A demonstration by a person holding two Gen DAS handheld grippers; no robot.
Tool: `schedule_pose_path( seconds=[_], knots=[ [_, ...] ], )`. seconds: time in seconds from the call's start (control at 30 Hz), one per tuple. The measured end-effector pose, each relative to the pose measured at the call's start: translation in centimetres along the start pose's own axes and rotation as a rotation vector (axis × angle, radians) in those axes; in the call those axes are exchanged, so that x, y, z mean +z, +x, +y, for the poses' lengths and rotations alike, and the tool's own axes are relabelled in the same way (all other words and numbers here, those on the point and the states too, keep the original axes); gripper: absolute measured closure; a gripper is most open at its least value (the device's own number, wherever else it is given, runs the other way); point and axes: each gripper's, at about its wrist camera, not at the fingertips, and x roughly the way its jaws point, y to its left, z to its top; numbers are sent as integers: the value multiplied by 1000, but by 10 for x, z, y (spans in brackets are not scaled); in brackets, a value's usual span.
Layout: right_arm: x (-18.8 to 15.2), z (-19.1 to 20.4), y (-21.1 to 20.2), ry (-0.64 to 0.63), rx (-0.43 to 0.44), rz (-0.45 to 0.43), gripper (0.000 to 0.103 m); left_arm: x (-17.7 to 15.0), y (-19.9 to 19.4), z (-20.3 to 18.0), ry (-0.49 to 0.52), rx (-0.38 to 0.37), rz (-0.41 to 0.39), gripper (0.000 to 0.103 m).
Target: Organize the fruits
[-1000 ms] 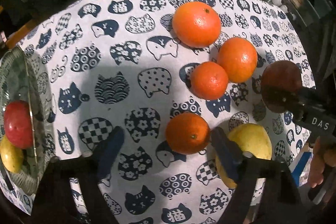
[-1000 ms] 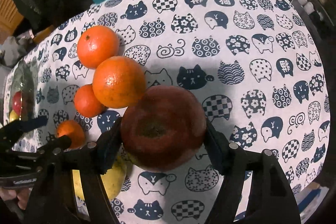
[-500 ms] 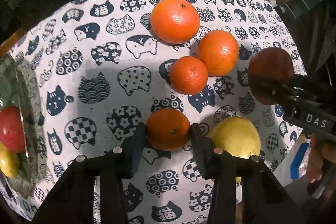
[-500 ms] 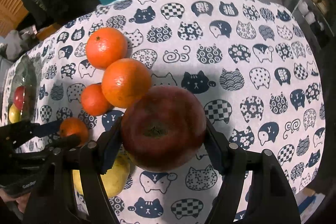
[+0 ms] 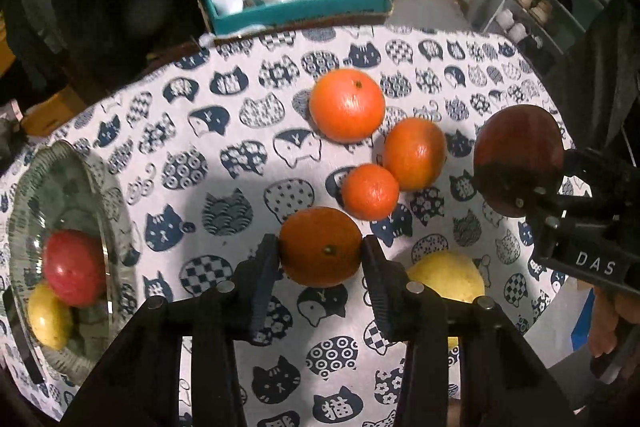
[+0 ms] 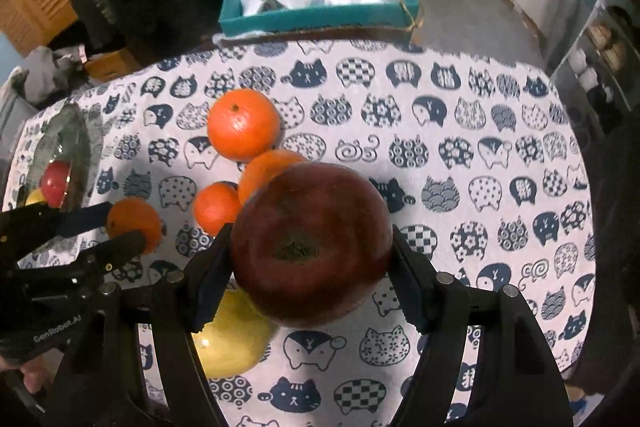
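right gripper (image 6: 308,259) – clamps dark red apple (image 6: 310,243) | left gripper (image 6: 120,227) – grips orange (image 6: 134,219)

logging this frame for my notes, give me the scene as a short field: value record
left gripper: shut on small orange
right gripper: shut on dark red apple
loose on tablecloth: three oranges, one yellow fruit
glass bowl: at table's left edge, holds red apple and a yellow fruit
beyond table: teal box of plastic bags

The black two-finger left gripper (image 5: 320,259) is clamping something between its pads; the black two-finger right gripper (image 6: 312,255) is doing likewise.
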Motion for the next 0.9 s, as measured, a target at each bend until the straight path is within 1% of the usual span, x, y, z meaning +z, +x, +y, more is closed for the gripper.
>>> schedule_pose_path(
  seconds=[0.13, 0.33, 0.67, 0.9],
  knots=[
    [5, 8, -16, -26, -3, -48, 31, 1, -14, 5, -16, -4, -32, 60],
    [10, 19, -37, -55, 3, -107, 31, 3, -42, 7, -20, 2, -106, 61],
    [17, 38, -71, -88, 28, -190, 31, 3, -89, 18, -42, -14, -207, 61],
    [18, 53, -94, -114, 46, -237, 31, 0, -122, 30, -52, 0, -281, 61]
  ],
)
